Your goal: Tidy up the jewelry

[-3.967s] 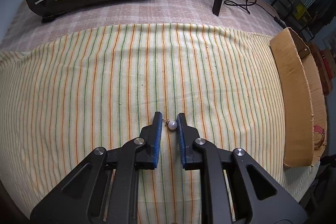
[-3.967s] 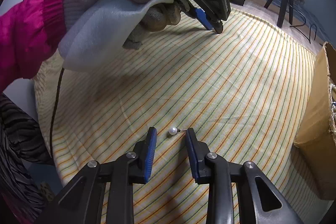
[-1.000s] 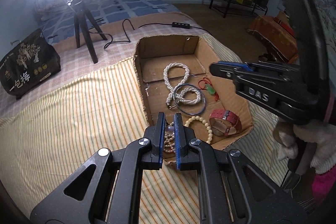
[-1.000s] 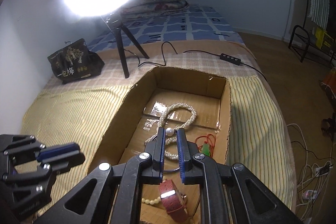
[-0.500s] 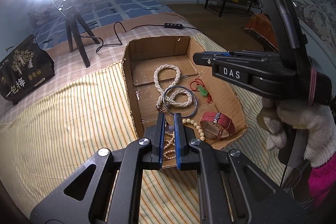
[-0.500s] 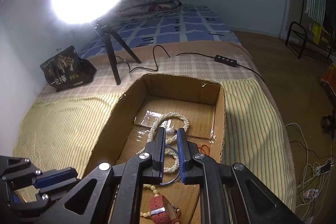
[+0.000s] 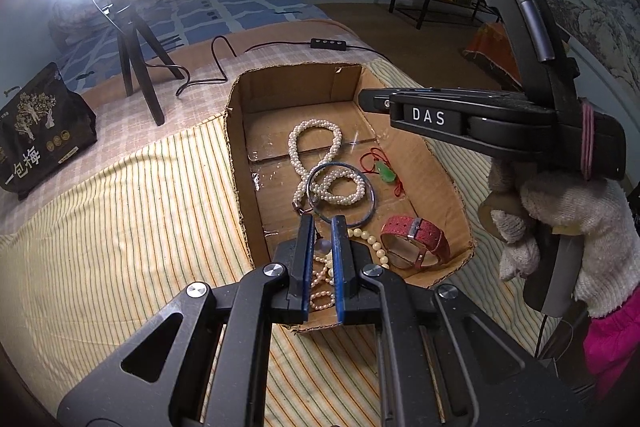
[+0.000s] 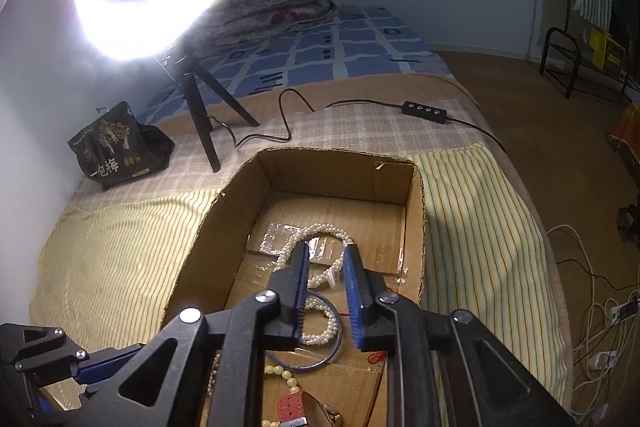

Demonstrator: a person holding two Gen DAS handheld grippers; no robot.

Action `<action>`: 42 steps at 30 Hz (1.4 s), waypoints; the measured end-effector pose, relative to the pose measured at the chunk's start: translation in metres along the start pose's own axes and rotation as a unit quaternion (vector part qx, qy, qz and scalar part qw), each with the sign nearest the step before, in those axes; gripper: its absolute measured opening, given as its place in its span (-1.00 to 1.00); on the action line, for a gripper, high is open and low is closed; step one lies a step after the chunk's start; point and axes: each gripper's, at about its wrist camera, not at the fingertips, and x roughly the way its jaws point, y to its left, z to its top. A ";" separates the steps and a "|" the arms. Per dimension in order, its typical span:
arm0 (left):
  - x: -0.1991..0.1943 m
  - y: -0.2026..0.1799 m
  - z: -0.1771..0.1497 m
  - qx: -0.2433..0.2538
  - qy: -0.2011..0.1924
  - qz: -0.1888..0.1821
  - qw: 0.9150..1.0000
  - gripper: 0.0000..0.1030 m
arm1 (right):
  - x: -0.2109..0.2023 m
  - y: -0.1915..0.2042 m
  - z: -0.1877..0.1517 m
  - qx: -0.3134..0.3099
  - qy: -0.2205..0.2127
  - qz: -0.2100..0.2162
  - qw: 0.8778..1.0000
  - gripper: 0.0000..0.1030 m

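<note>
At lower center of the left view, the left gripper [image 7: 322,247] pinches a pearl earring [image 7: 322,246] above the cardboard box [image 7: 236,163]; slippage could drop it outside. The right gripper [image 8: 326,279], jaws parted, holds nothing visible over the box's pearl necklace [image 8: 320,231].

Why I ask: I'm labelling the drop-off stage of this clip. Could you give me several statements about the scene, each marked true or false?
1. The left claw is shut on a pearl earring over the cardboard box. True.
2. The red watch lies on the striped cloth outside the box. False: it lies inside the box, near its front corner.
3. The right claw has its jaws apart. True.
4. The ring light is switched off. False: it glows brightly.
5. The blue bangle overlaps the pearl necklace. True.
</note>
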 end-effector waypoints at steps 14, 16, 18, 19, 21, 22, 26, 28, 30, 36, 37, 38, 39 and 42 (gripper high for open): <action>-0.002 0.002 0.000 0.001 -0.008 0.011 1.000 -0.28 | -0.004 0.006 0.000 -0.010 -0.011 -0.018 1.000 0.48; -0.003 0.003 0.000 0.000 -0.010 0.011 1.000 -0.26 | -0.006 0.007 0.001 -0.010 -0.015 -0.022 1.000 0.65; -0.003 0.003 0.000 -0.001 -0.011 0.012 1.000 -0.12 | -0.007 0.007 0.002 -0.009 -0.018 -0.026 0.999 0.71; -0.003 0.003 0.000 0.000 -0.012 0.013 1.000 -0.03 | -0.007 0.007 0.002 -0.009 -0.018 -0.028 0.999 0.72; -0.004 0.003 -0.001 0.001 -0.015 0.016 1.000 0.00 | -0.007 0.007 0.002 -0.008 -0.017 -0.032 0.999 0.83; -0.005 0.003 -0.001 0.002 -0.015 0.016 1.000 0.01 | -0.007 0.007 0.002 -0.008 -0.017 -0.035 0.999 0.87; -0.006 0.003 -0.001 0.003 -0.017 0.021 1.000 0.14 | -0.009 0.008 0.002 -0.011 -0.022 -0.046 0.999 0.95; -0.008 0.004 -0.002 -0.001 -0.023 0.024 0.999 0.23 | -0.010 0.008 0.002 -0.010 -0.022 -0.048 0.999 0.98; -0.010 0.004 -0.002 -0.002 -0.024 0.023 0.999 0.23 | -0.012 0.008 0.002 -0.009 -0.024 -0.050 0.998 0.99; -0.015 0.003 -0.004 -0.006 -0.029 0.025 0.999 0.23 | -0.020 0.013 0.001 -0.014 -0.031 -0.054 0.998 0.99; -0.017 0.003 -0.004 -0.007 -0.030 0.025 0.999 0.23 | -0.022 0.014 0.001 -0.015 -0.032 -0.055 0.998 0.99; -0.019 0.003 -0.005 -0.008 -0.032 0.025 0.999 0.23 | -0.024 0.015 0.000 -0.017 -0.033 -0.056 0.998 0.99; -0.021 0.003 -0.005 -0.009 -0.033 0.025 0.999 0.23 | -0.026 0.016 0.000 -0.017 -0.034 -0.056 0.998 0.99; -0.029 0.004 -0.007 -0.012 -0.042 0.026 0.999 0.23 | -0.034 0.020 -0.001 -0.015 -0.039 -0.052 0.998 0.99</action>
